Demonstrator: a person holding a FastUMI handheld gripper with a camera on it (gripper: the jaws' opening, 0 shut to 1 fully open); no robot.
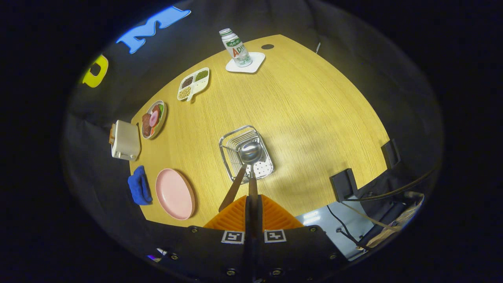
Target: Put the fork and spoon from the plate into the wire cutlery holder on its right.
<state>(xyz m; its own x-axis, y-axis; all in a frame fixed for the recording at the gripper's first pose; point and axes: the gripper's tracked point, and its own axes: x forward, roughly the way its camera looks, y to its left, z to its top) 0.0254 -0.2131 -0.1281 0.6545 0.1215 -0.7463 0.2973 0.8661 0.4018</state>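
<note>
Spoon (251, 153) — clamped in gripper (252, 196) — hangs over wire cutlery holder (228, 151).

gripper view: rides on the gripper (252, 196), its fingers pressed together on the spoon (250, 157) handle | faces: steeply down on the wooden table (314, 118) | nearness: wire cutlery holder (245, 155) just ahead of the fingers; bottle (235, 48) well beyond, at the far edge

A light yellow wooden table (306, 114) with fine grain stands under bright light, and a dark round hole (267, 46) sits near its far edge. Black cloth wall (118, 94) surrounds it. Pale grey floor (314, 218) with black cables (342, 230) shows beside the table.
</note>
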